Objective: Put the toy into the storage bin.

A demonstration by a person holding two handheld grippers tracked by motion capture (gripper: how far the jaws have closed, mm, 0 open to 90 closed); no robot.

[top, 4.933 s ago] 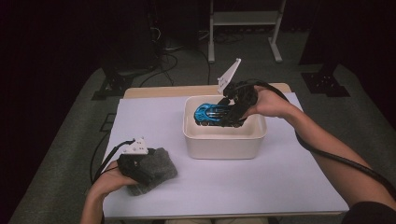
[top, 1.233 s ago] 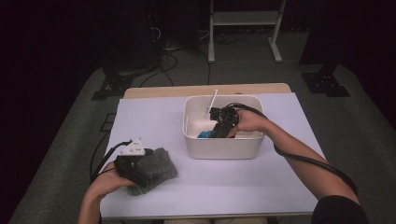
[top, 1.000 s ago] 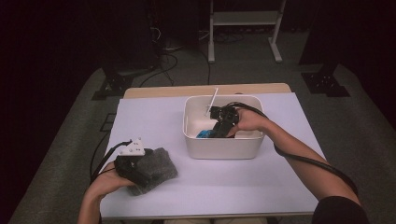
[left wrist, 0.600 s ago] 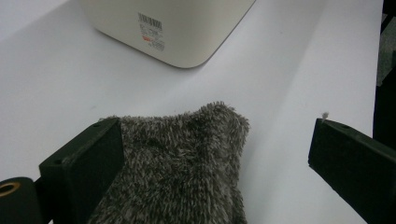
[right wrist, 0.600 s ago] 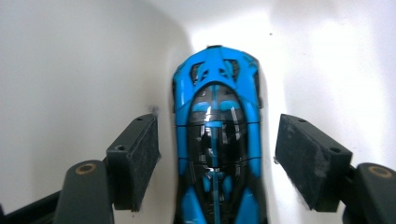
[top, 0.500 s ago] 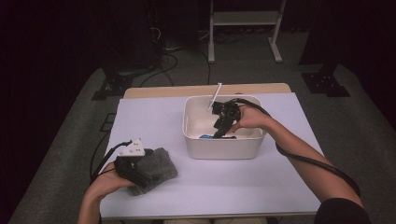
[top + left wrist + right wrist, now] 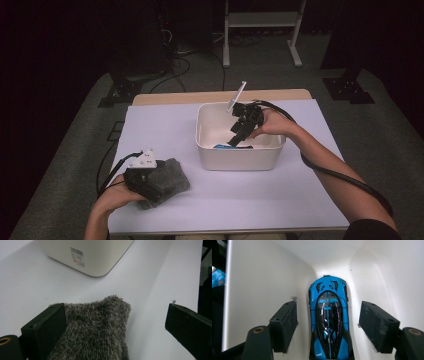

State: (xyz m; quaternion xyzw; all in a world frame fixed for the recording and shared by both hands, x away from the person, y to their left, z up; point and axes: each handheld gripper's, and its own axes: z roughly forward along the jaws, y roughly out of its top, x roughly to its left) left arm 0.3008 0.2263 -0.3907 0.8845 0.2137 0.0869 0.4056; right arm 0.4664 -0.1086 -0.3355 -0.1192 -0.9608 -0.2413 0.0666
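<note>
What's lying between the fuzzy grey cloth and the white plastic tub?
Nothing: in the left gripper view, bare white table runs from the fuzzy grey cloth to the white plastic tub.

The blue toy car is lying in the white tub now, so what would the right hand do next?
Probably lift the right tool straight up out of the tub. Its jaws stand open on either side of the blue car without touching it, and the car rests on the tub's floor, so it looks released.

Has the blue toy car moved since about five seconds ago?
Yes. The blue toy car was held above the white plastic bin's rim then; now it lies on the bin floor, between the open jaws of the right tool.
</note>
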